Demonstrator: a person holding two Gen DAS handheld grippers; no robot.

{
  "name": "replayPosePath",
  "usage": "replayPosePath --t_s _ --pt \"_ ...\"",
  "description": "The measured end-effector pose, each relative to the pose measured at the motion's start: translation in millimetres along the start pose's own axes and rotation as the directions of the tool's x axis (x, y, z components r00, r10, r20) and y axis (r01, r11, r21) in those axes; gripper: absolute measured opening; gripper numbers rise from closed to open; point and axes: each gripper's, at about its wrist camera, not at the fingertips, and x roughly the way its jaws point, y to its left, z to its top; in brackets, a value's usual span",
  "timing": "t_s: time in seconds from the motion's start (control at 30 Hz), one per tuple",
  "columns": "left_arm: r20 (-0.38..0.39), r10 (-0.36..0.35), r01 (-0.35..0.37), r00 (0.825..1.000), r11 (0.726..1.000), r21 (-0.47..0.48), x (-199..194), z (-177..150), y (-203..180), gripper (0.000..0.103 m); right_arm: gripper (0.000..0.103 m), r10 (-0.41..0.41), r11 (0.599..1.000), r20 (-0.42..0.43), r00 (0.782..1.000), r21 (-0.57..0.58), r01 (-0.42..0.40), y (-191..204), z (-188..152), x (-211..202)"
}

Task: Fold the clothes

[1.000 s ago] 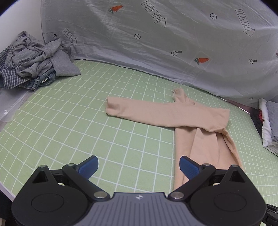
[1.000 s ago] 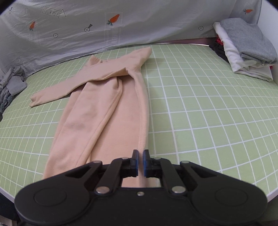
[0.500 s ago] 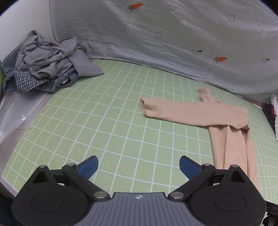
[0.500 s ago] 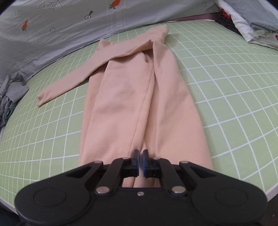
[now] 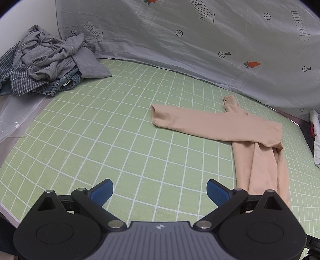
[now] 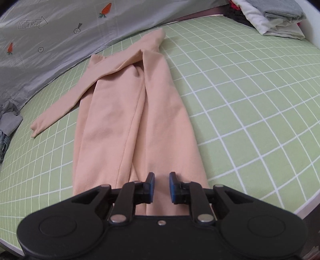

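While hovering over bare mat (image 5: 112, 128), left gripper (image 5: 160, 190) jaws wide apart, holding nothing. Far left: crumpled grey pile (image 5: 50, 60) on checked shirt and jeans at mat edge. Behind: grey sheet (image 5: 200, 50) with carrot prints. Centre-right: peach garment (image 5: 220, 124) flat on mat, one sleeve stretched leftward across the top, body running down toward the near edge, just right of left gripper. Right wrist view: same garment (image 6: 124, 112) folded lengthwise into narrow strip, centre crease visible. Right gripper (image 6: 161, 187) at near hem, jaws slightly apart, gap over fabric, not clamped; contact with cloth unclear. Far right: folded stack (image 6: 276, 18), grey on white, at mat corner.
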Motion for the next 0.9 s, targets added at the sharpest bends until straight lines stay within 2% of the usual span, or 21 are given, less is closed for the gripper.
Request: replayPosePath --t_s 0.13,0.27,0.37,0.4,0.43,0.47,0.53,0.63,0.8,0.9 --pt "-0.004 0.019 -0.019 1.000 0.999 -0.041 5 2 -17 0.099 0.035 -0.009 0.999 0.042 0.999 -0.042 0.011 -12 23 -8" --pt "0.003 0.041 -0.040 0.999 0.997 -0.073 10 9 -38 0.099 0.041 -0.042 0.998 0.069 0.997 -0.048 0.046 -31 51 -11" --pt "0.017 0.057 -0.056 0.998 0.995 -0.078 16 16 -51 0.099 0.064 -0.071 0.996 0.091 0.993 -0.051 0.076 -43 73 -11" --pt "0.016 0.061 -0.060 0.998 0.995 -0.085 20 19 -54 0.099 0.078 -0.085 0.995 0.100 0.991 -0.049 0.090 -44 80 -9" --pt "0.014 0.065 -0.063 0.998 0.993 -0.095 24 22 -56 0.099 0.086 -0.097 0.994 0.110 0.989 -0.048 0.103 -44 87 -7" --pt "0.012 0.071 -0.070 0.997 0.992 -0.107 28 26 -56 0.099 0.089 -0.106 0.992 0.123 0.987 -0.050 0.113 -44 95 -4" --pt "0.009 0.085 -0.083 0.996 0.988 -0.131 39 35 -55 0.099 0.102 -0.109 0.990 0.148 0.983 -0.069 0.121 -43 108 3" --pt "-0.005 0.109 -0.109 0.994 0.979 -0.172 59 54 -51 0.099 0.103 -0.111 0.983 0.187 0.976 -0.123 0.135 -34 132 19" --pt "-0.052 0.166 -0.173 0.985 0.966 -0.192 107 97 -38 0.099 0.103 -0.074 0.979 0.231 0.970 -0.168 0.115 -8 180 50" --pt "-0.080 0.179 -0.190 0.981 0.966 -0.178 131 117 -30 0.099 0.103 -0.096 0.976 0.215 0.972 -0.169 0.134 10 210 73"
